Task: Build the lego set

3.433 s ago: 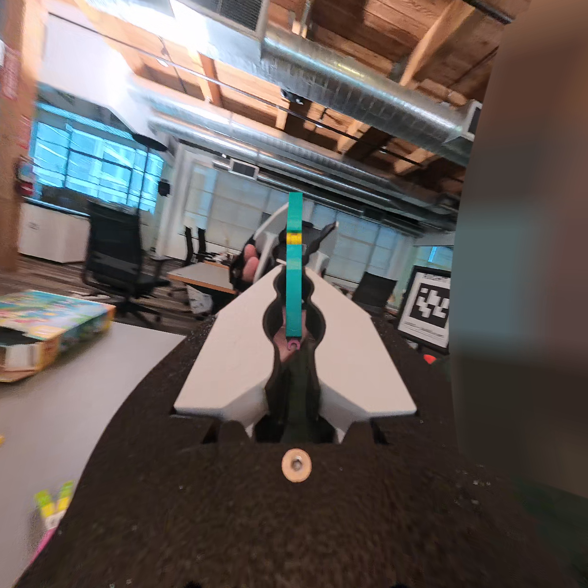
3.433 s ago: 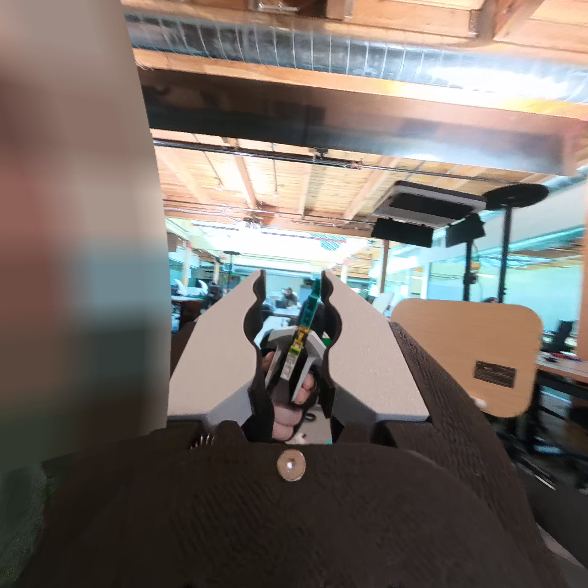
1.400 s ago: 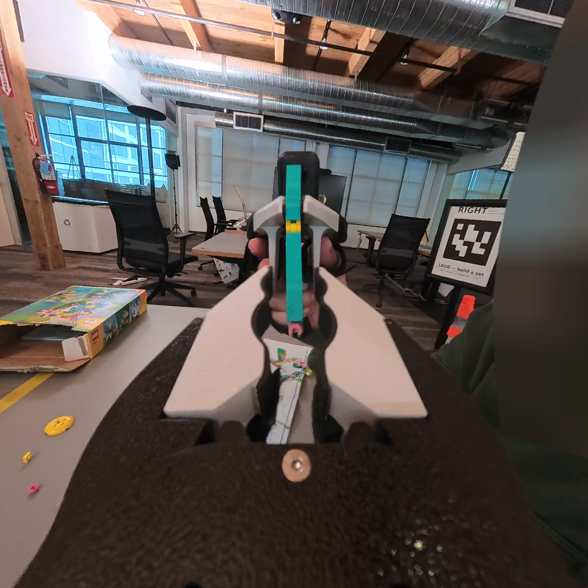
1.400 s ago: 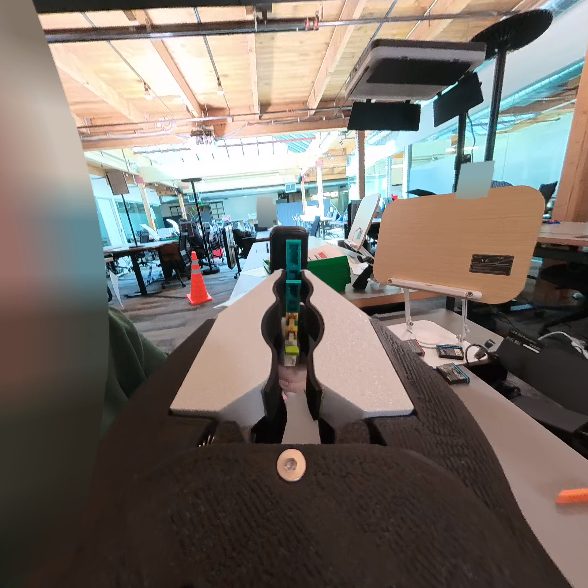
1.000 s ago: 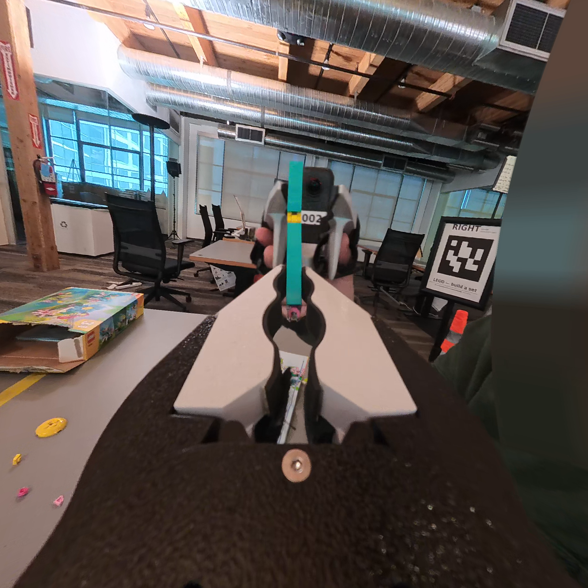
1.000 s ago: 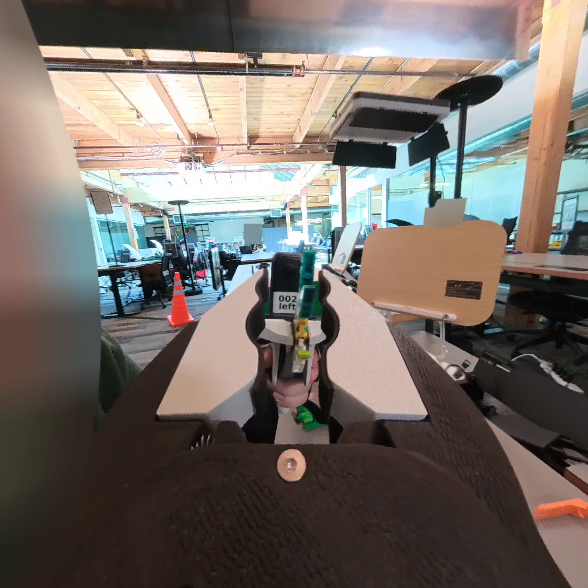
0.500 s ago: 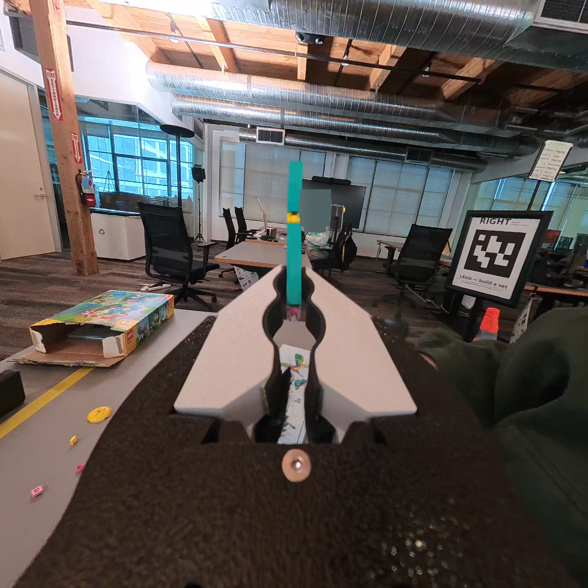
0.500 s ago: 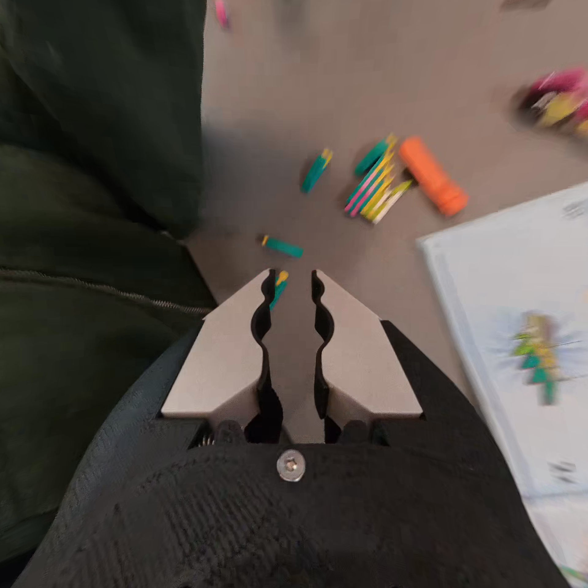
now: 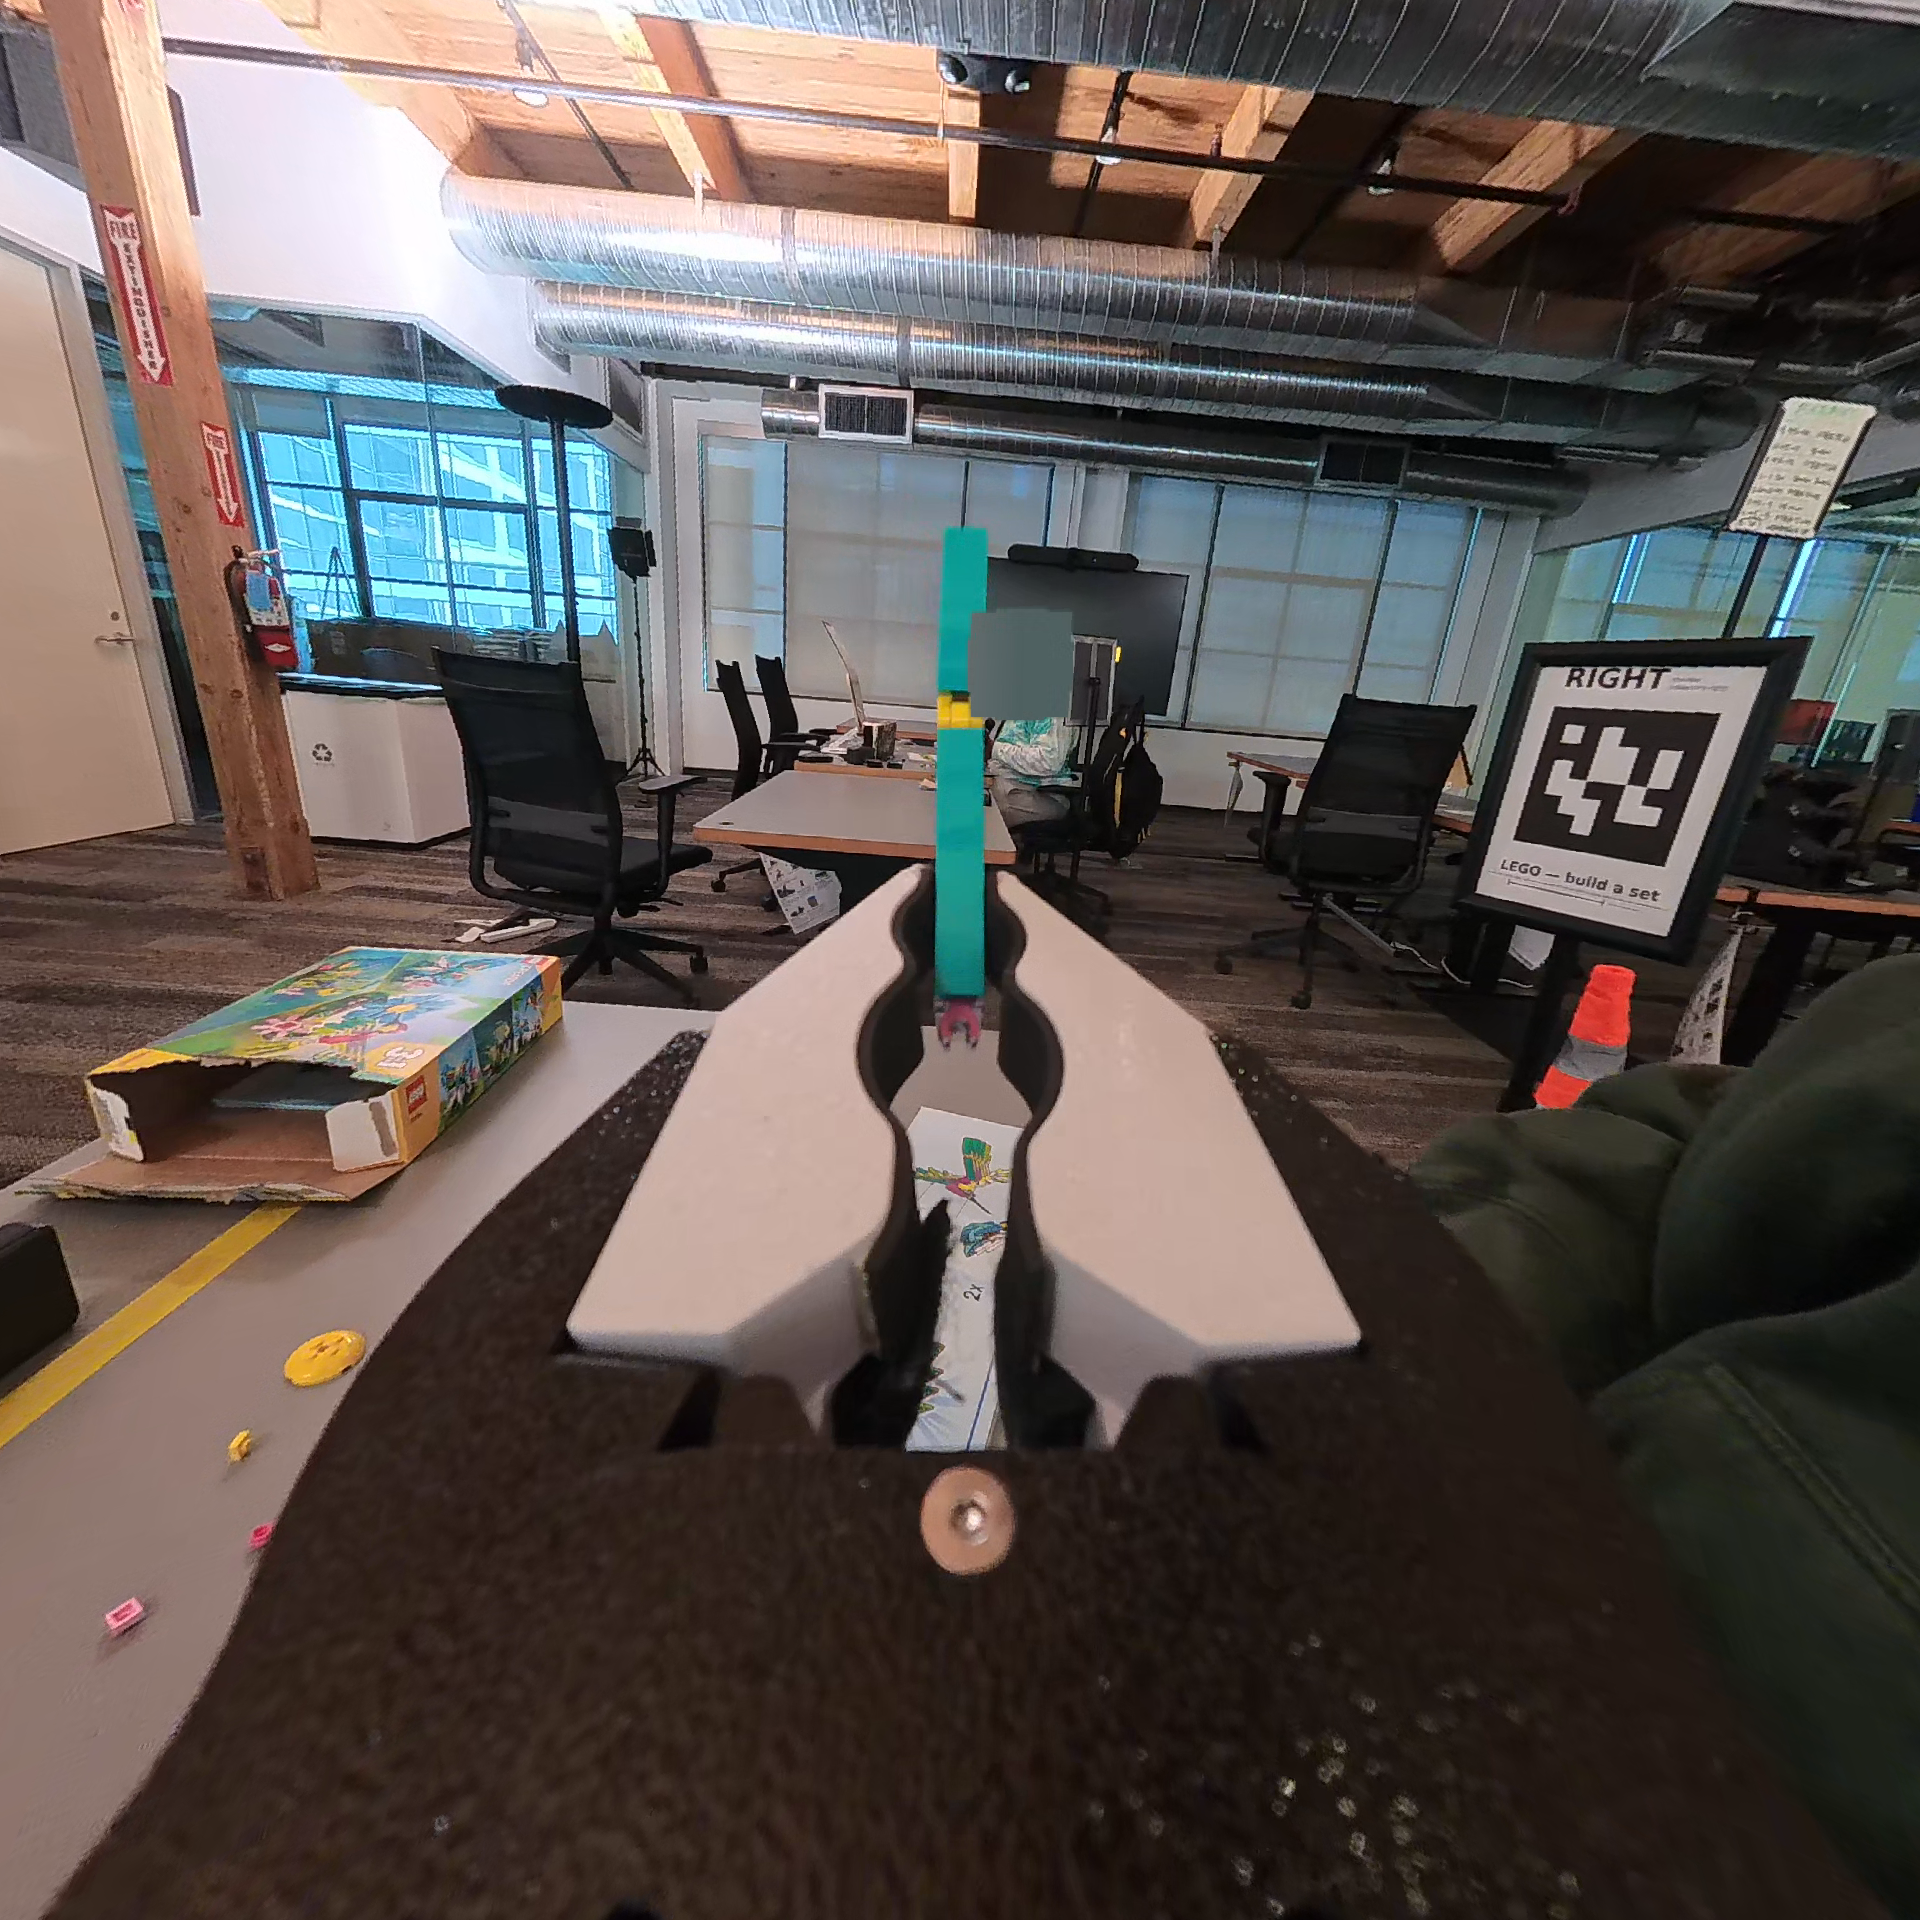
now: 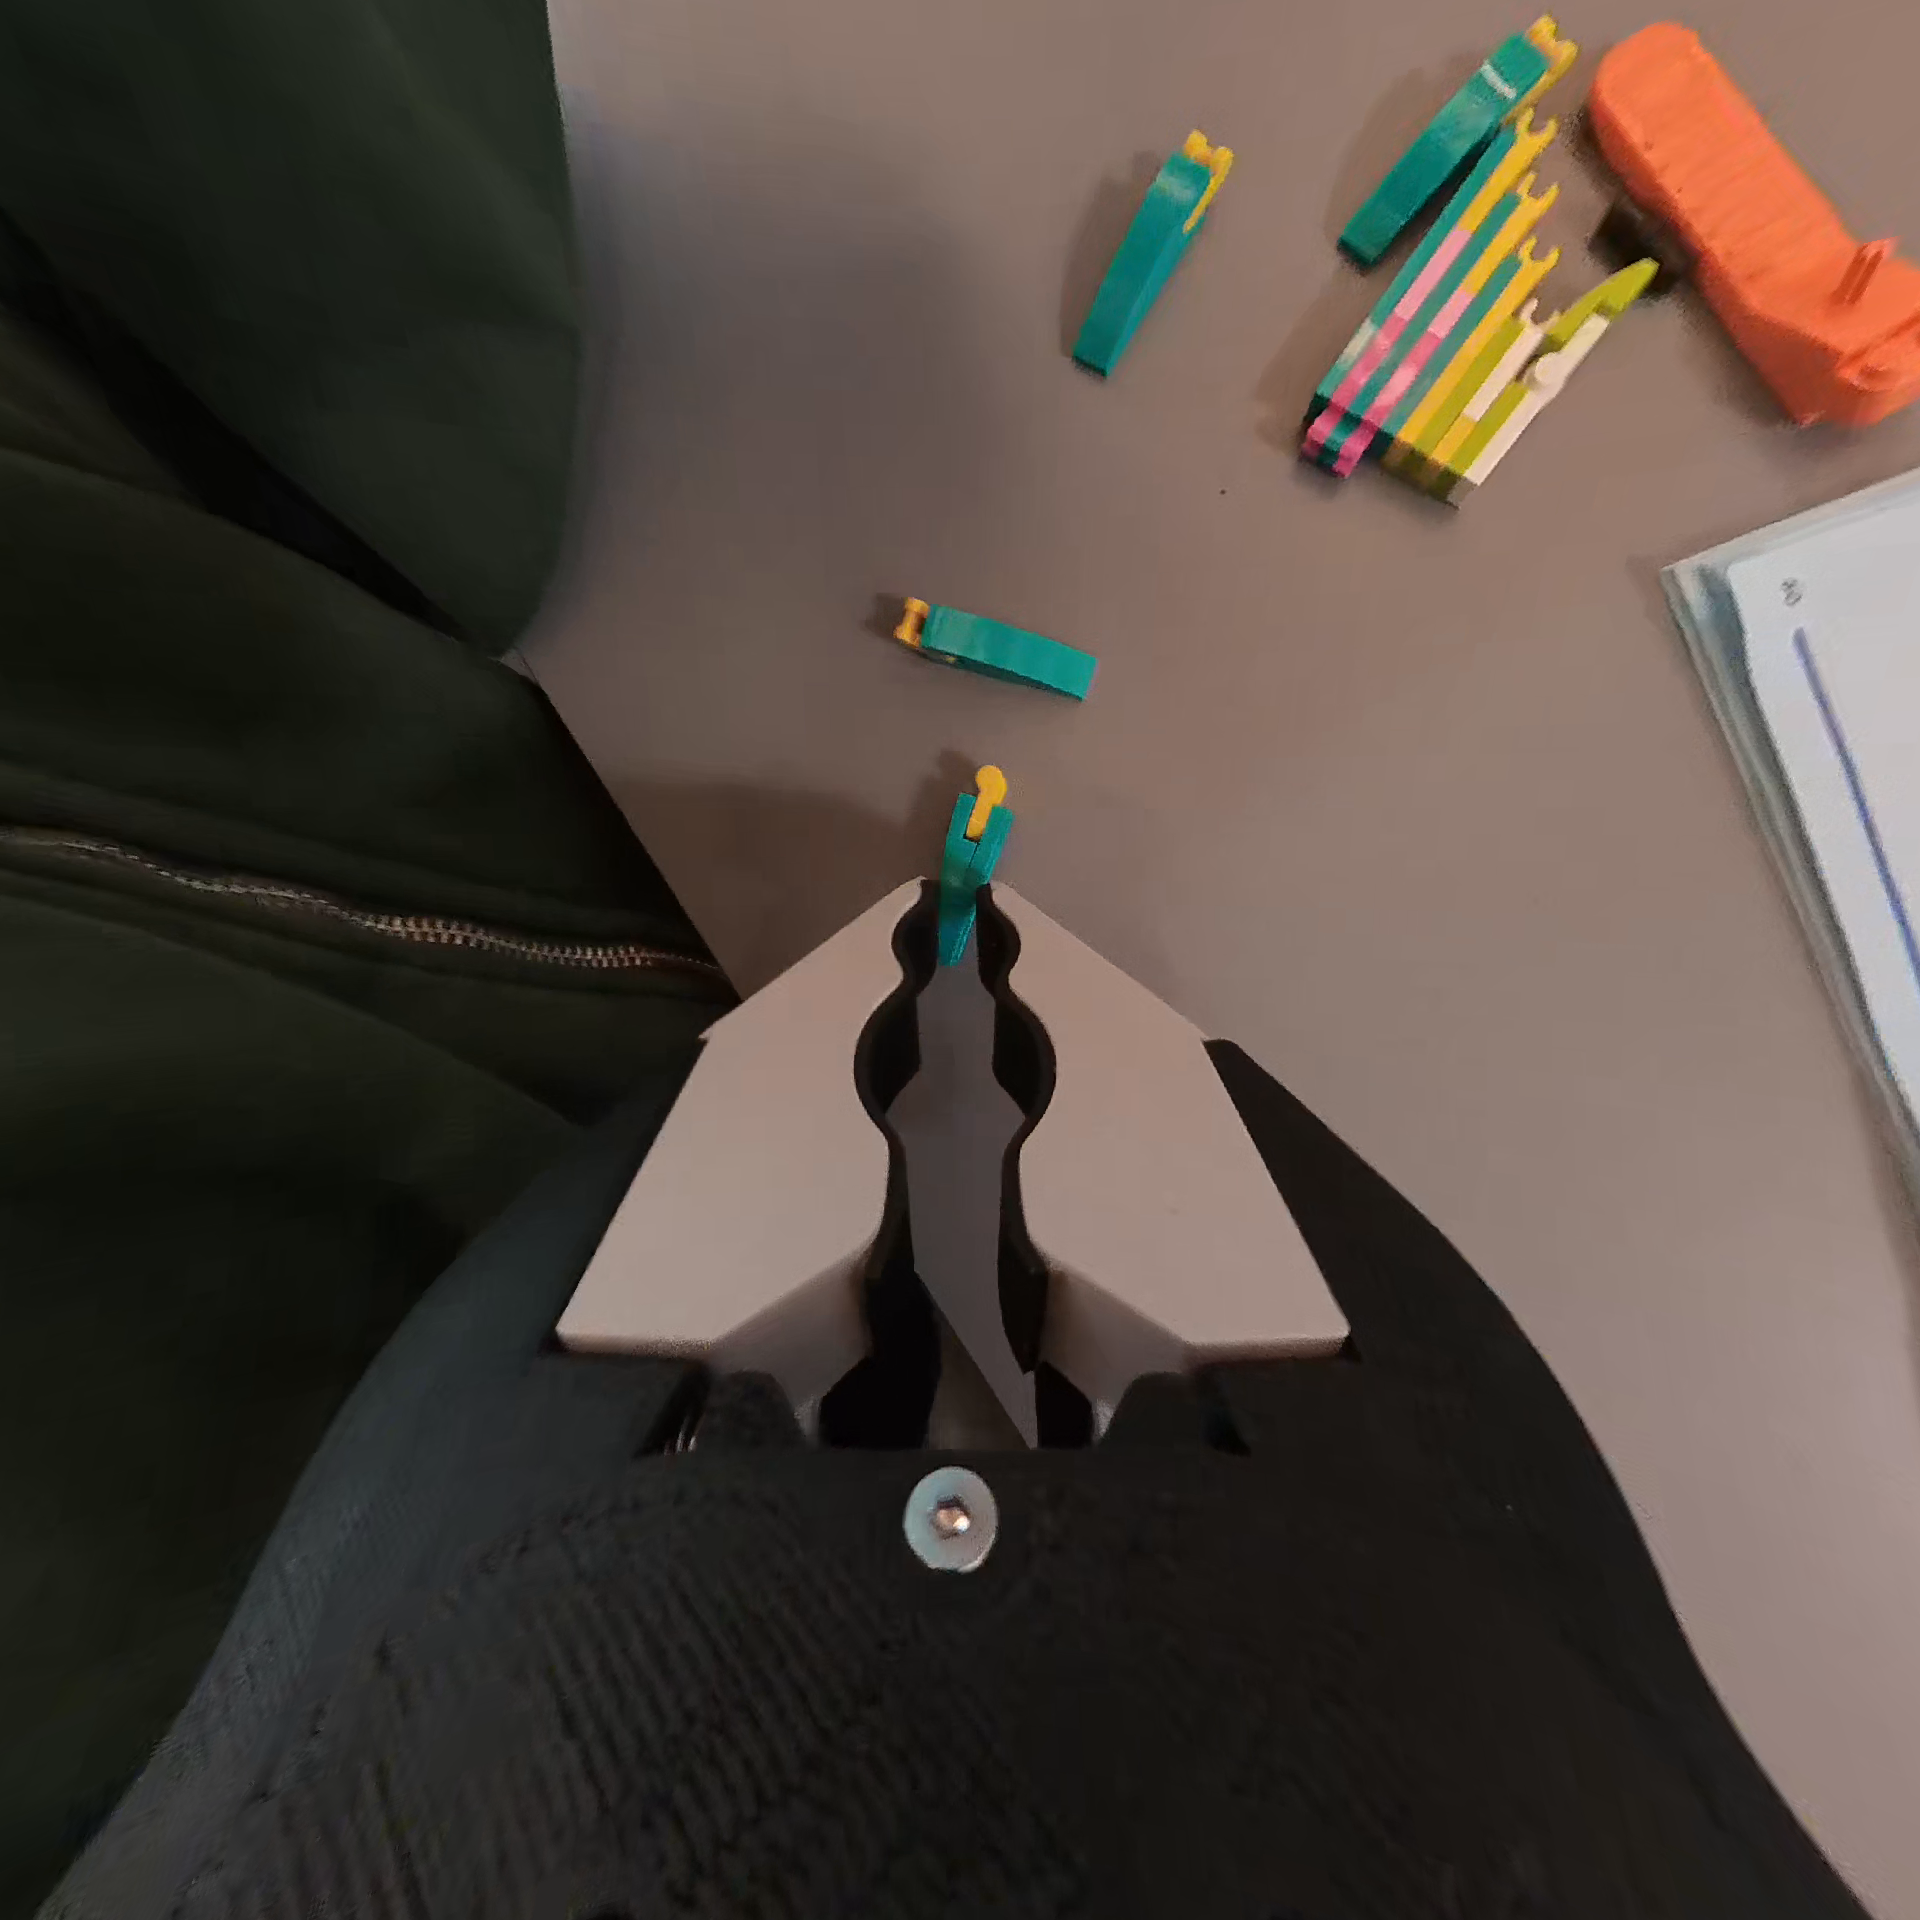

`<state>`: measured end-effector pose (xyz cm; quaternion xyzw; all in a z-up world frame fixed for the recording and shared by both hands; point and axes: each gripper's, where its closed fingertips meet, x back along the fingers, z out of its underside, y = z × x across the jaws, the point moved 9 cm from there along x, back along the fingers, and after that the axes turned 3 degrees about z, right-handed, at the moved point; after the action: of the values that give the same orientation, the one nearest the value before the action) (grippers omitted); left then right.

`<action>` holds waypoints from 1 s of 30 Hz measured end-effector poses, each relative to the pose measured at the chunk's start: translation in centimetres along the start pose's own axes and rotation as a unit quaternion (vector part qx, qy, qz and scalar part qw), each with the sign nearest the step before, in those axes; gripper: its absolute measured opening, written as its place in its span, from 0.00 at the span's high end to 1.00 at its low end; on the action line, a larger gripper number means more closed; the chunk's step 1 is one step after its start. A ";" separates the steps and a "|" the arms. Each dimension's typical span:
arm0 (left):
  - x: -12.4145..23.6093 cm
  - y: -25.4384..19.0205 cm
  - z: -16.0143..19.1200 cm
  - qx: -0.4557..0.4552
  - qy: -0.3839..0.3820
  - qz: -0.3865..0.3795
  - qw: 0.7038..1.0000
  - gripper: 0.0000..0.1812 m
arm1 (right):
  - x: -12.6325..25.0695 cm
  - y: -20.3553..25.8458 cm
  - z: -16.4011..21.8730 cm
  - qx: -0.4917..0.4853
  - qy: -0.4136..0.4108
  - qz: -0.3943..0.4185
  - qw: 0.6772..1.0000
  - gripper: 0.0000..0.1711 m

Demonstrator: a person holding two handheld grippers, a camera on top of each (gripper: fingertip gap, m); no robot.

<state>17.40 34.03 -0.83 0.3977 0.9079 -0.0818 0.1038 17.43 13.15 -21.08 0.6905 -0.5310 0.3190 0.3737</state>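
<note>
My left gripper (image 9: pixel 961 896) is shut on a long teal lego strip (image 9: pixel 961 810) with a yellow band and a pink clip at its lower end. It holds the strip upright above the table. My right gripper (image 10: pixel 958 891) points down at the grey table (image 10: pixel 1299 935), and its tips are closed on a small teal wedge piece with a yellow clip (image 10: pixel 971 852). Two similar teal wedges lie beyond it, one near (image 10: pixel 1003 649) and one farther off (image 10: pixel 1143 260). A built fan of teal, pink, yellow and lime strips (image 10: pixel 1444 312) lies at the upper right.
An orange brick separator (image 10: pixel 1756 229) lies beside the fan. The instruction booklet (image 10: pixel 1829 727) is at the right. A dark green jacket (image 10: pixel 260 623) fills the left. The left wrist view shows the opened lego box (image 9: pixel 332 1060), a yellow round piece (image 9: pixel 324 1358), small pink pieces (image 9: pixel 123 1614) and a sign (image 9: pixel 1621 790). My hands' fingertips stand some 35 centimeters from each other.
My right gripper swung from facing the left gripper down to the table, then narrowed from open onto the small teal wedge. My left gripper levelled out, still holding the teal strip.
</note>
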 end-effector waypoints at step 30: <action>-0.5 0.1 0.6 0.012 0.014 0.017 1.000 0.97 | 4.1 -3.2 1.6 0.342 0.076 0.219 0.910 0.98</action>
<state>17.93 33.59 -1.31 0.4151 0.9015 -0.0850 0.0879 21.61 10.31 -19.05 0.6162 -0.4972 0.6063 0.0740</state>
